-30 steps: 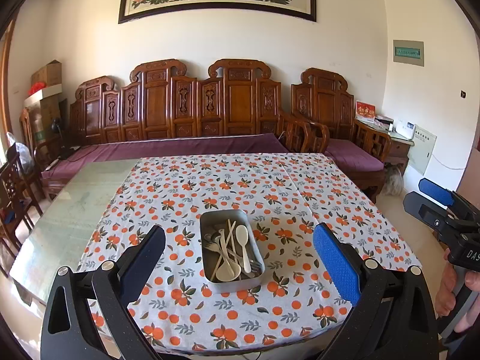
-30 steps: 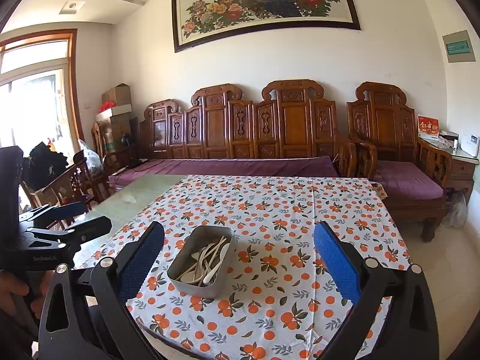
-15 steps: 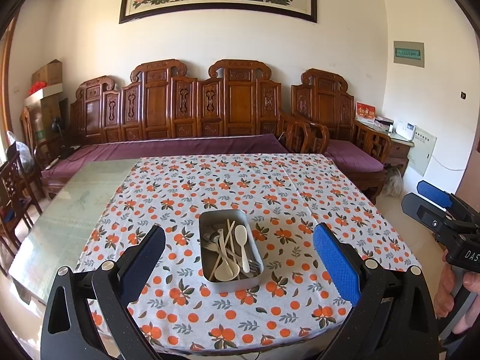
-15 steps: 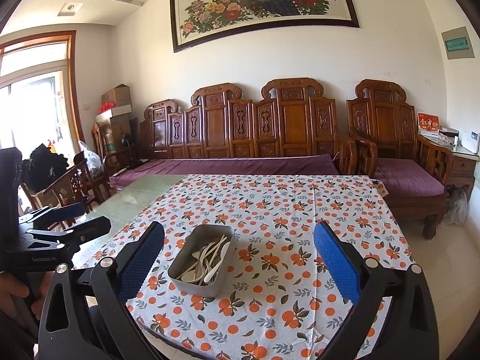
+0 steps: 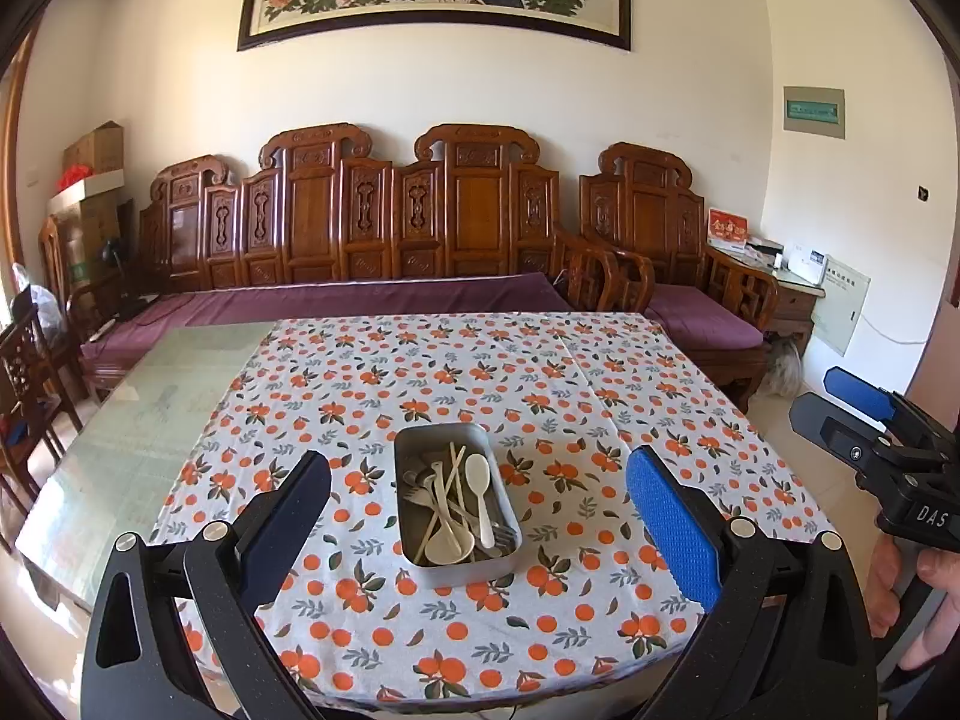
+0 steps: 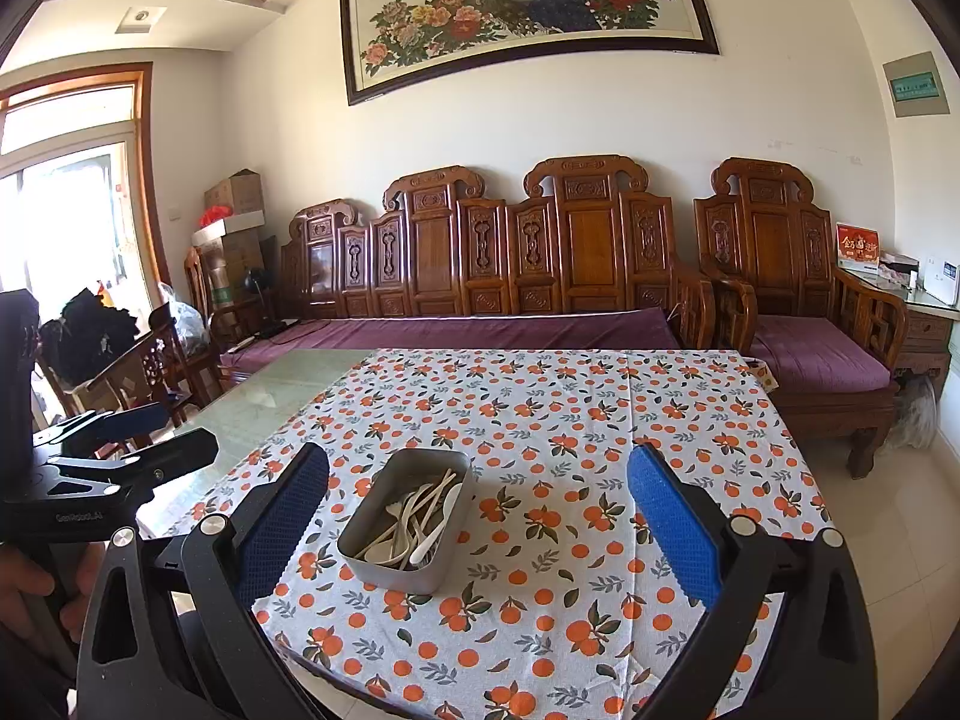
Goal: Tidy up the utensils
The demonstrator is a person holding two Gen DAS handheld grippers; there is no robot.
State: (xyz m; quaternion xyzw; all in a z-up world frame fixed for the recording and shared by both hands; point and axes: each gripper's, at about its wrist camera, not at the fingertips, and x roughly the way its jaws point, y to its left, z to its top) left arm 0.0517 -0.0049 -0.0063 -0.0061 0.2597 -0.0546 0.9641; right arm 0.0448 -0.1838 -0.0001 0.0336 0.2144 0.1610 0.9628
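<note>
Metal tray [image 5: 456, 504] slightly farther off.

Black plastic left gripper [image 5: 477, 516] is showing blue textured pads [image 5: 672, 531] and silver screws. Matching black right gripper [image 6: 478, 516] is carrying white "DAS" lettering, seen from the left wrist.

In my rectangular grey metal tin [image 5: 456, 501] the heaped pale spoons, forks and chopsticks [image 5: 459, 495] overlap, so I cannot count them. From my right camera its near wall hides their lower ends. My hand [image 5: 918, 594] on the right tool is cut off by the edge.
</note>
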